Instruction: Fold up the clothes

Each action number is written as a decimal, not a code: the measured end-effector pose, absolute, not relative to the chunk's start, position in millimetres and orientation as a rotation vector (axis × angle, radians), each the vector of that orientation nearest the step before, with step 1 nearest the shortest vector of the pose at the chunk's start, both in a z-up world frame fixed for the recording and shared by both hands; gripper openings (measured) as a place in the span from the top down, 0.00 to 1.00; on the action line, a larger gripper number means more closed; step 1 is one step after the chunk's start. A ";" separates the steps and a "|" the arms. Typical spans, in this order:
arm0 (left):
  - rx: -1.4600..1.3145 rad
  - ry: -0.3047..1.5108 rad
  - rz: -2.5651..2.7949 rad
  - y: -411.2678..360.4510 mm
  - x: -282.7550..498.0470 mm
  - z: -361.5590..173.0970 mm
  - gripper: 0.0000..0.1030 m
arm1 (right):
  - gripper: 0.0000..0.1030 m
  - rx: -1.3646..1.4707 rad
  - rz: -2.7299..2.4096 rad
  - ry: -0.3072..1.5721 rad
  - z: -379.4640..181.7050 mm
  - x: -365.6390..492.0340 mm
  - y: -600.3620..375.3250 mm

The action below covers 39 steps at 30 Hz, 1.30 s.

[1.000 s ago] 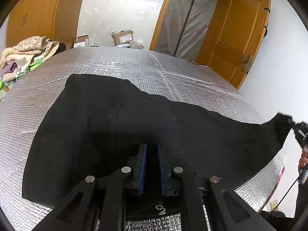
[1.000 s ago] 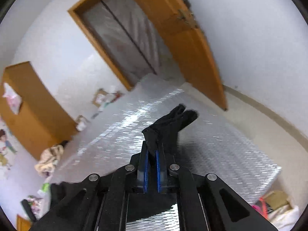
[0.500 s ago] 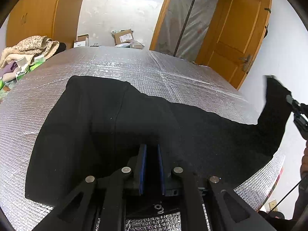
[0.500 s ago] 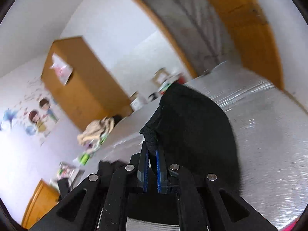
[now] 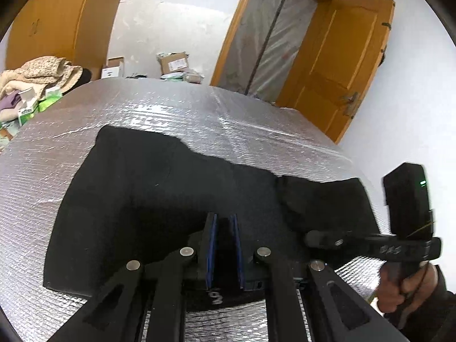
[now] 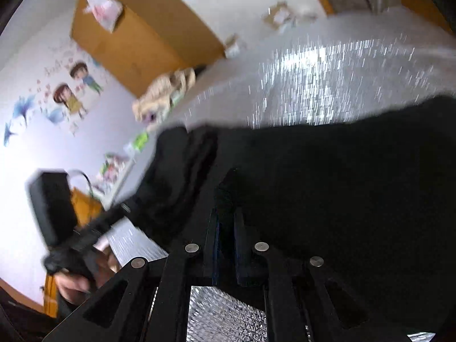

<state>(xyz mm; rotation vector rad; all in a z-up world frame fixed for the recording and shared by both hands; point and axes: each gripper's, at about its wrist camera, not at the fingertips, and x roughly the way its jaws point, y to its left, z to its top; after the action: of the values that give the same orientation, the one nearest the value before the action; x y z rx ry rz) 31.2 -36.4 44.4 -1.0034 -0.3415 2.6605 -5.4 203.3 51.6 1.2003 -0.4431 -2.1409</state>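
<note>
A black garment (image 5: 142, 185) lies spread on the silver foil-covered surface (image 5: 171, 114). My left gripper (image 5: 223, 218) is shut on its near edge, with black cloth filling the gap between the blue pads. The garment's right end (image 5: 322, 199) is folded over onto the body. My right gripper (image 5: 309, 238) hovers low over that folded end, held by a hand (image 5: 404, 282). In the blurred right wrist view, the right gripper (image 6: 226, 213) has its jaws opening, and a tuft of the garment (image 6: 327, 185) still stands between them. The left gripper (image 6: 125, 208) shows at the left.
A heap of beige clothes (image 5: 37, 71) and small boxes sit off the far left edge. Cardboard boxes (image 5: 173, 62) lie beyond the far edge. An orange door (image 5: 342, 65) stands open at the back right, and a wooden wardrobe (image 5: 42, 20) stands at the back left.
The right gripper swung the garment's right end up and across to the left, then down onto the body. The left gripper rose slightly, still holding the near edge.
</note>
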 end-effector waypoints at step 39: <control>-1.147 -0.218 2.516 40.5 10.2 17.7 0.95 | 0.75 1.024 -2.491 -0.415 76.7 30.2 329.9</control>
<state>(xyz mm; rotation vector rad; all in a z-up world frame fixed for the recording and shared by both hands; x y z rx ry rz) 10.2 40.5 17.7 -1.1466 -0.2180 2.5158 30.2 329.9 76.7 1.0241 -0.4153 -2.4910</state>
